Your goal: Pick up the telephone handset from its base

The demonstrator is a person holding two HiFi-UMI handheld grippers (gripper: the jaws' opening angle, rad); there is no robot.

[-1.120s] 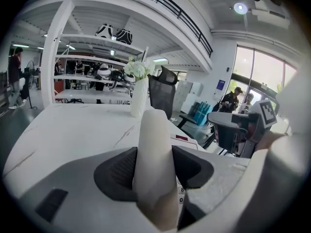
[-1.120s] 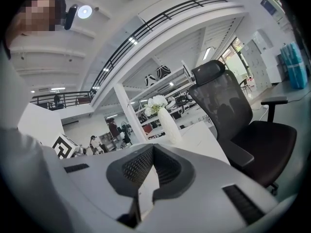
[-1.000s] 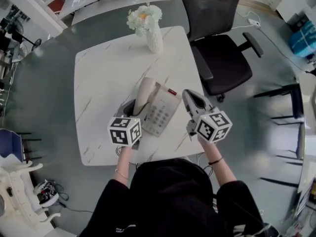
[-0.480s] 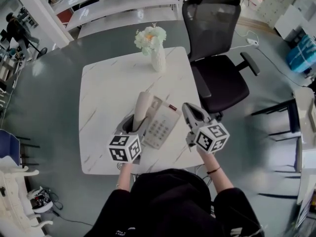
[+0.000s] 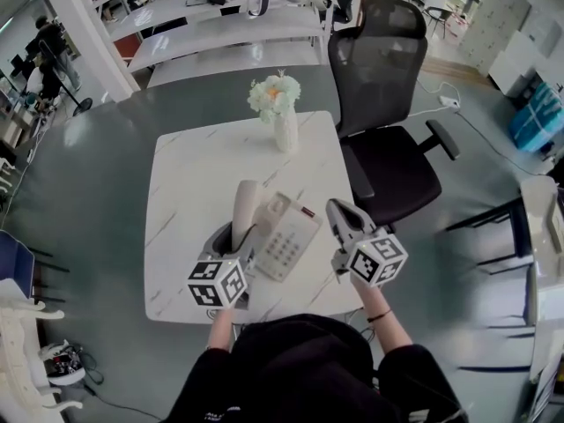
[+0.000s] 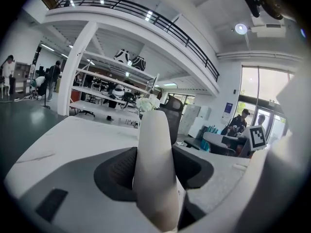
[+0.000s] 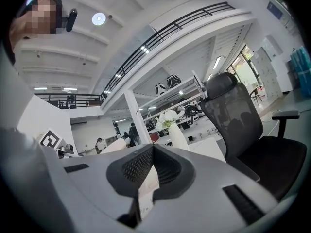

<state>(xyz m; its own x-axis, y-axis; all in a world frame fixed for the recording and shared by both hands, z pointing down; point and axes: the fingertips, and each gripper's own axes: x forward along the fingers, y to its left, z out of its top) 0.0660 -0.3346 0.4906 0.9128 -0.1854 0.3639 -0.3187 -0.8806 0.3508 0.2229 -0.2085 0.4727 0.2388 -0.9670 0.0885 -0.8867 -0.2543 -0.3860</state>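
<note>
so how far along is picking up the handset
Done: the left gripper is clamped on the handset. In hand: it stands tilted up, far end clear of the base; the near end's clearance is hidden. Left: lift it fully away. The right gripper is shut and empty beside the base.

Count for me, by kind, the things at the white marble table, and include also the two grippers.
telephone handset: 1
telephone base: 1
vase of flowers: 1
office chair: 1
grippers: 2 (left gripper, right gripper)
Total: 6
</note>
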